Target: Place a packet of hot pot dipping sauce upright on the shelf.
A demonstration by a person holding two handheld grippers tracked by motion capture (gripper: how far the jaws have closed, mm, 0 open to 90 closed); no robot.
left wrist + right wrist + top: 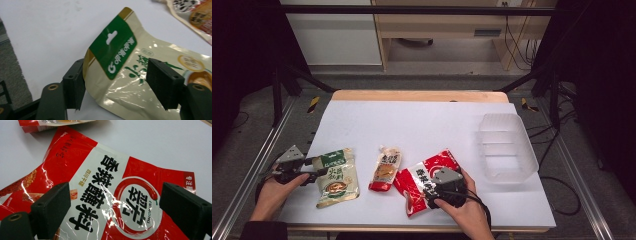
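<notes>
Glossily, the green-and-cream pouch (130,75) sits between the left gripper's (115,83) spread jaws, unpinched.

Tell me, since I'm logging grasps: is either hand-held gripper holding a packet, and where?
Nothing is clamped yet. The left hand-held gripper straddles the green packet's top corner; the right hand-held gripper hovers open over the red packet.

— What's where on the table (422,125)?
— Three pouches in a row along the lower half: one pouch (337,177) lower left, a small pouch (385,169) at centre, a third pouch (424,181) just right of it.
— And the tub (506,148)?
— Right of centre, apart from them, near the table's right edge.
</notes>
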